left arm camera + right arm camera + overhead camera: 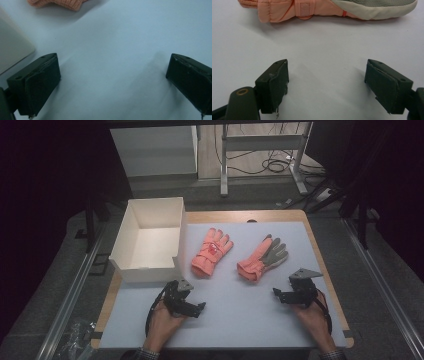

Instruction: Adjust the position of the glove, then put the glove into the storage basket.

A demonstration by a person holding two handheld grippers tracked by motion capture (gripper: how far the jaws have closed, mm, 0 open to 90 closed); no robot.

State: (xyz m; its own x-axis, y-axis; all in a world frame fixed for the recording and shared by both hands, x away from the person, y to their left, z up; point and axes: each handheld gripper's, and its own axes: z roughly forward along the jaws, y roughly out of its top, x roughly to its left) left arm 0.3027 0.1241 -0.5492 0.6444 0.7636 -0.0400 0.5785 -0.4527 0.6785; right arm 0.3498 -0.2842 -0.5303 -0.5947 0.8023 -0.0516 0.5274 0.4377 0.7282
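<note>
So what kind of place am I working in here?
Probably a lab or test workspace, not a home: a wooden table under a white mat, metal floor rails, and loose cables beside a stand behind.

no readable text, labels, brands or numbers anywhere

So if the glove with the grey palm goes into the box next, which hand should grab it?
Probably the right. The right tool sits just below the grey-palmed glove, jaws open and facing its cuff. The left tool is nearer the other glove and the box.

room: dim | floor [350, 250]: grey carpet; cables [272, 165] | white table frame [260, 142] behind
</note>
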